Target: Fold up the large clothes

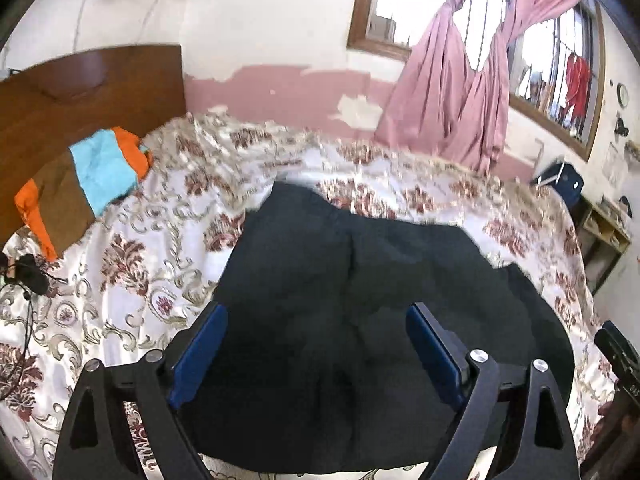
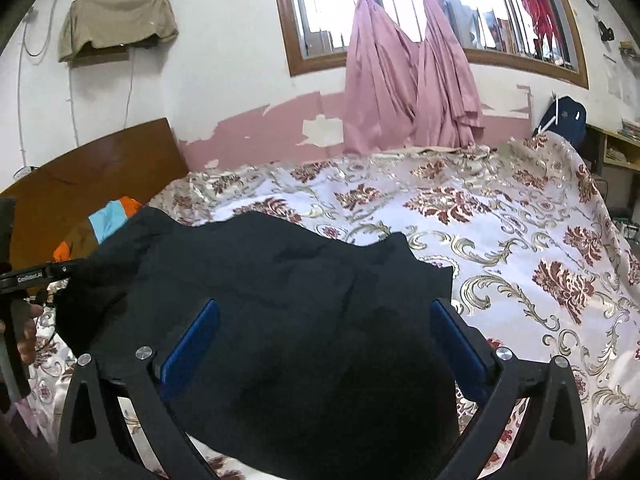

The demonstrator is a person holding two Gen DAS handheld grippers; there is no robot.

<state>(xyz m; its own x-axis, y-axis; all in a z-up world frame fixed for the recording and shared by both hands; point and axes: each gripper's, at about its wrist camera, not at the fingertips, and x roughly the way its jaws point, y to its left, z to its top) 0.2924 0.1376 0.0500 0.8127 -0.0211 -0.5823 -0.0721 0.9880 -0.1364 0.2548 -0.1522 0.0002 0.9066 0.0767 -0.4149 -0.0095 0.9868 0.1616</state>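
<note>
Left claw (image 1: pixel 316 344) wide open, blue pads (image 1: pixel 200 356) spread apart over the near part of the dark garment (image 1: pixel 360 280), nothing between them, right claw (image 2: pixel 324 344) same, fully open and empty, hovering above the garment's near edge; can't tell if either pad tip touches the cloth. Garment lies rumpled on the bed (image 2: pixel 500 240), near side of the floral bedspread, far edge wavy with one corner (image 2: pixel 400 244) poking up, left part bunched toward the other handheld gripper body at frame edge. Risks, judged from this: fabric is dark and creased so real hems and corners are hard to pick out, a grab could catch a mid-panel wrinkle or two layers at once and the fold comes out lopsided; bedspread looks slick and loose, claw closing low may pinch the bedspread along with the garment and drag it; two claws close together could grip uneven points so one side trails. Farther off, folded orange-blue-brown clothes (image 1: pixel 92 176) by the headboard (image 1: pixel 80 92), well apart, low chance of snagging. Beyond, wall, pink curtains (image 2: pixel 404 80), window
</note>
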